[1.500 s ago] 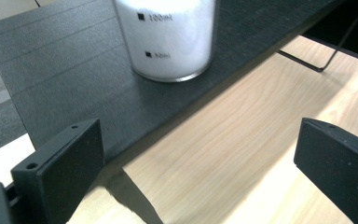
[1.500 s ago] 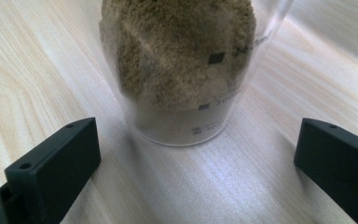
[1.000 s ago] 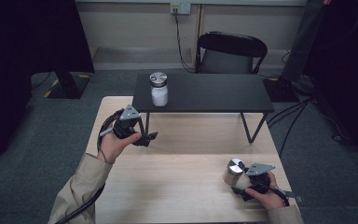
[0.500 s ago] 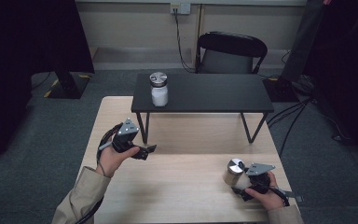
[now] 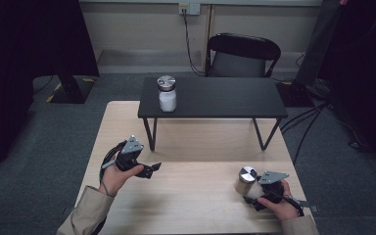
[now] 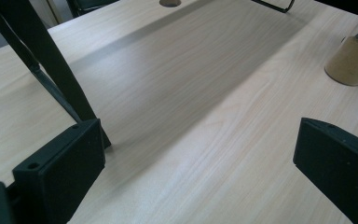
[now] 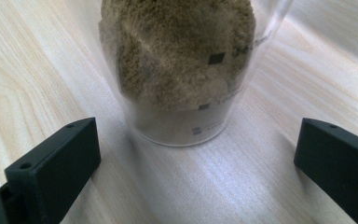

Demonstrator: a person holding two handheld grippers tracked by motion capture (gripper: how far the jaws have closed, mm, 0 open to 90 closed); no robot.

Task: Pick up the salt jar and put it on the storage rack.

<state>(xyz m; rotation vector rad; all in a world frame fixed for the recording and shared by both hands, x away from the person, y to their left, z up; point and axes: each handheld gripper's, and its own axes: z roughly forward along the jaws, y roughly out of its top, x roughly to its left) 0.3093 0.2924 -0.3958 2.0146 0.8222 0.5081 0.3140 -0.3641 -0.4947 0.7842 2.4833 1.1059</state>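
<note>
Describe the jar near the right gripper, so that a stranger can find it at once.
Start at the light wooden table and go to its near right corner. There the jar stands upright just before the open right gripper. It holds brown powder, unlike the white-filled jar on the black shelf.

Both grippers [image 5: 152, 168] [image 5: 252, 190] agape, low

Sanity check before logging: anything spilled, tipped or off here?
Nothing stands out. The brown-powder jar stands upright on the wooden table, lid on, between the right gripper's open jaws. The white-powder jar stands upright on the black shelf. No spills.
</note>
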